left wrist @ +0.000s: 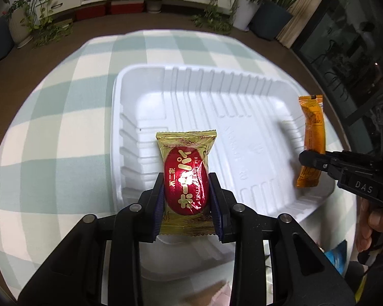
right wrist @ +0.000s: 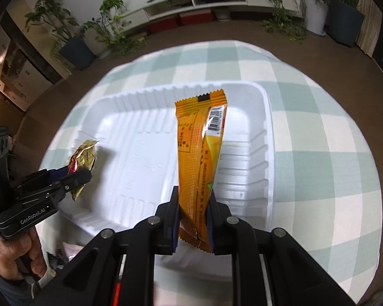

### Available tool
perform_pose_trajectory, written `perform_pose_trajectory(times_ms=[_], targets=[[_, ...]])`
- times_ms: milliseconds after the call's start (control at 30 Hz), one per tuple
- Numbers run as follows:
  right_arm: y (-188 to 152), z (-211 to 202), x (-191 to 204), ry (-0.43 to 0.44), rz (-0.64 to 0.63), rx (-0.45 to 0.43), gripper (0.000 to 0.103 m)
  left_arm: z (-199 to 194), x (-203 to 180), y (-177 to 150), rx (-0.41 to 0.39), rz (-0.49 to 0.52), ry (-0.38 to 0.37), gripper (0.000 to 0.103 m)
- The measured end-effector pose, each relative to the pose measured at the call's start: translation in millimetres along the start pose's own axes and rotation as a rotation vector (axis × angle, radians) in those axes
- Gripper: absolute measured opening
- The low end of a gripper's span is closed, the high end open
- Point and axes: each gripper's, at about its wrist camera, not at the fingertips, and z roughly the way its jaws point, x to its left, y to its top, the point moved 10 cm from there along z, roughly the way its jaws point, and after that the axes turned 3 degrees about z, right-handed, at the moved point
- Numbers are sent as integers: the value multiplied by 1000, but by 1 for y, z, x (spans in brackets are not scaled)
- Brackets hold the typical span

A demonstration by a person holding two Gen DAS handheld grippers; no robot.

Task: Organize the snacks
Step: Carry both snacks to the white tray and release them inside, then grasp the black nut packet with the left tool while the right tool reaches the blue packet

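Both tongs (left wrist: 187, 199) (right wrist: 193, 225) gripping snacks

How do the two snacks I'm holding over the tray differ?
The pie packet is short, wide and gold with a red oval; the orange stick pack is long, narrow and carries a barcode. The left gripper holds the packet, the right gripper the stick. Both hang above the empty white tray.
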Motion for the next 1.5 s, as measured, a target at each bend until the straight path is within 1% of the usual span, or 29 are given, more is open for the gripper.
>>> perform_pose_trajectory(times_ms=[67,133,233,300,333,367,433,533,600,633,667,700,733,767,800,833,867,900,1000,1100,1133,1200,1300,1400,1433,1500], targets=[[-5,7,-5,-5,4,17,19,2,0,-3,5,7,16,29],[-6,11,-8,2,13,21,20,3,-1,-5,26,22,36,30],[-4,11,-10,1,24,15,22,2,-2,-8,35,10,25,30],[-4,9,-10,-13,19,9,29,0,-2,-10,28,0,15,30],[-5,6,-10,-19,15,3,37,-2,-3,-11,25,-4,7,30],[-4,5,-10,-23,11,-6,41,-2,-2,-11,23,-9,4,30],[-4,-1,-10,-18,11,-21,45,-9,-2,-12,11,-17,7,30],[-1,-13,-9,-9,22,-44,55,-25,-1,-10,-18,-22,16,31],[2,-29,-10,-11,19,-74,57,-45,-2,-8,-55,-17,21,31],[3,-35,-10,-8,19,-88,59,-52,-3,-8,-69,-13,24,33],[3,-46,-9,4,20,-107,63,-65,-4,-9,-93,-6,32,46],[3,-59,-8,23,28,-132,66,-77,-4,-11,-117,-1,38,64],[1,-74,-7,38,26,-163,71,-89,-4,-13,-146,1,48,70],[-1,-86,-6,46,21,-188,76,-103,-4,-16,-177,-1,54,75],[-6,-101,-6,55,16,-218,77,-113,-5,-20,-194,-3,49,75],[-11,-114,-4,68,11,-245,79,-125,-8,-28,-207,-5,28,76],[-18,-126,-3,87,6,-267,80,-133,-9,-35,-216,-9,17,78],[-27,-139,-1,107,3,-290,81,-143,-9,-44,-232,-16,11,80],[-61,-168,7,154,-14,-355,87,-167,-10,-75,-270,-39,-2,85],[-103,-183,18,193,-24,-401,88,-183,-10,-116,-287,-71,-9,85],[-119,-184,22,206,-24,-410,89,-185,-12,-135,-289,-84,-22,85],[-150,-180,32,230,-35,-416,90,-185,-17,-161,-286,-97,-48,85],[-187,-170,43,238,-36,-415,91,-173,-24,-207,-268,-145,-97,85],[-211,-163,50,274,-3,-403,91,-161,-35,-242,-249,-176,-149,85],[-216,-162,51,279,6,-404,91,-157,-38,-247,-240,-179,-161,85],[-223,-161,51,260,9,-407,91,-151,-45,-260,-215,-179,-164,85]])
